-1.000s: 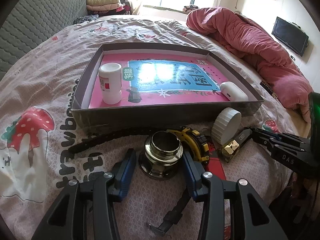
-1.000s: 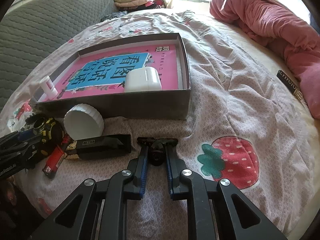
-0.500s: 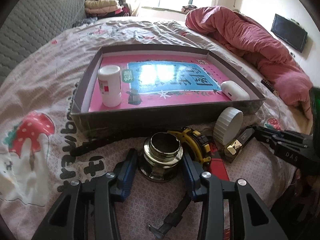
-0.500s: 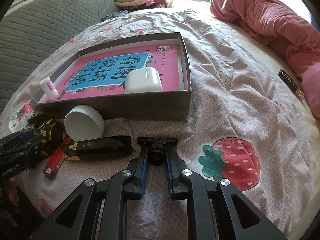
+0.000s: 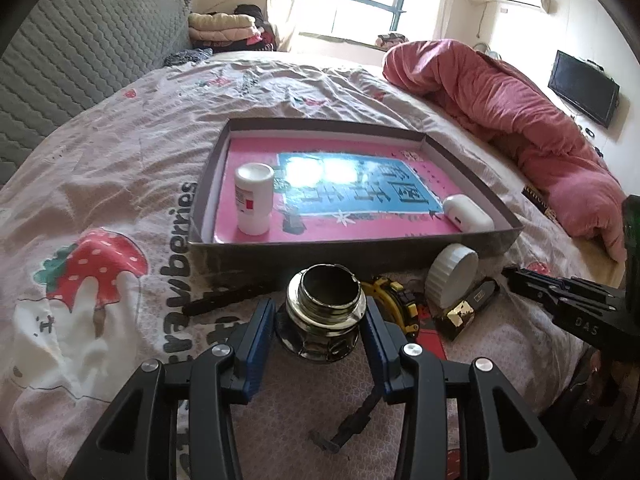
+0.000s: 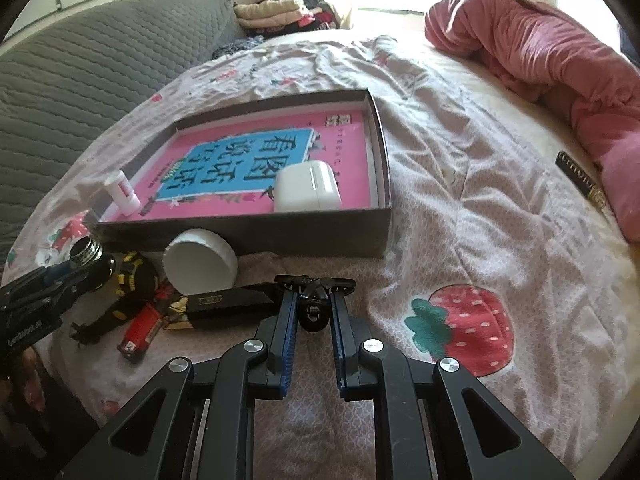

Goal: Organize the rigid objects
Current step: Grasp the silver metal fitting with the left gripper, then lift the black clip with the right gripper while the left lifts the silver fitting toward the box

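My left claw has a glass jar between its blue pads; both pads look pressed to the jar's sides, so I read it as clamped on the jar, which stands upright with its mouth open on the bed. Ahead of that claw lies the box, with a white bottle upright in its left near corner and a white case in its right near corner. Just right of the jar are a tape measure, a white lid tipped on edge against the box wall, and a gold-and-black pack.

My right claw is closed tight on a small black razor, whose head lies crosswise just past the pads. Left of this claw sits the pack, then a red lighter. A strawberry print is to its right.
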Demonstrator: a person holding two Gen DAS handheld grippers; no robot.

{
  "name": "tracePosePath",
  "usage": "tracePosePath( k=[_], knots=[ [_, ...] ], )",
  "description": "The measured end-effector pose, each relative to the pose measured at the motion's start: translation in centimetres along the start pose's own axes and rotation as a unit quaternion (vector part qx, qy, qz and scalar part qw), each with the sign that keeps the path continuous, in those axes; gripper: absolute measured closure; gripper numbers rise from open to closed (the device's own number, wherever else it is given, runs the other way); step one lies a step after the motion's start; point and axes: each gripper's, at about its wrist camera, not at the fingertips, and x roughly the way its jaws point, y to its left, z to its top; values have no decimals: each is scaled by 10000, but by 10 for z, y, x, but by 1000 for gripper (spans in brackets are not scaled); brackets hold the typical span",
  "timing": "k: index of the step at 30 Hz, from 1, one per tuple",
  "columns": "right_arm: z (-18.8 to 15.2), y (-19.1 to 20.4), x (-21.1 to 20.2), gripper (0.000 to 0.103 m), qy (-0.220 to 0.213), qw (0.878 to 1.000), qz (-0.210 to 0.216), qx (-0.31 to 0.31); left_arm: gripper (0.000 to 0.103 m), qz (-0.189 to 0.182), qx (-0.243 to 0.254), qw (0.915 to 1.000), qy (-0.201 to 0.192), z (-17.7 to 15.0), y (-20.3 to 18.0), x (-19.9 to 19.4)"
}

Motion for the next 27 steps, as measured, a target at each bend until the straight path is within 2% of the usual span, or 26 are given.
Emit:
tracePosePath(
  k=[7,27],
  knots=[
    [6,10,-20,87,-403,9989,88,-205,60,61,89,9996,-253,2,-1,-14],
    [24,26,-18,87,-736,9954,233,-574,60,94,128,9984,-534,9,-3,-17]
  ],
)
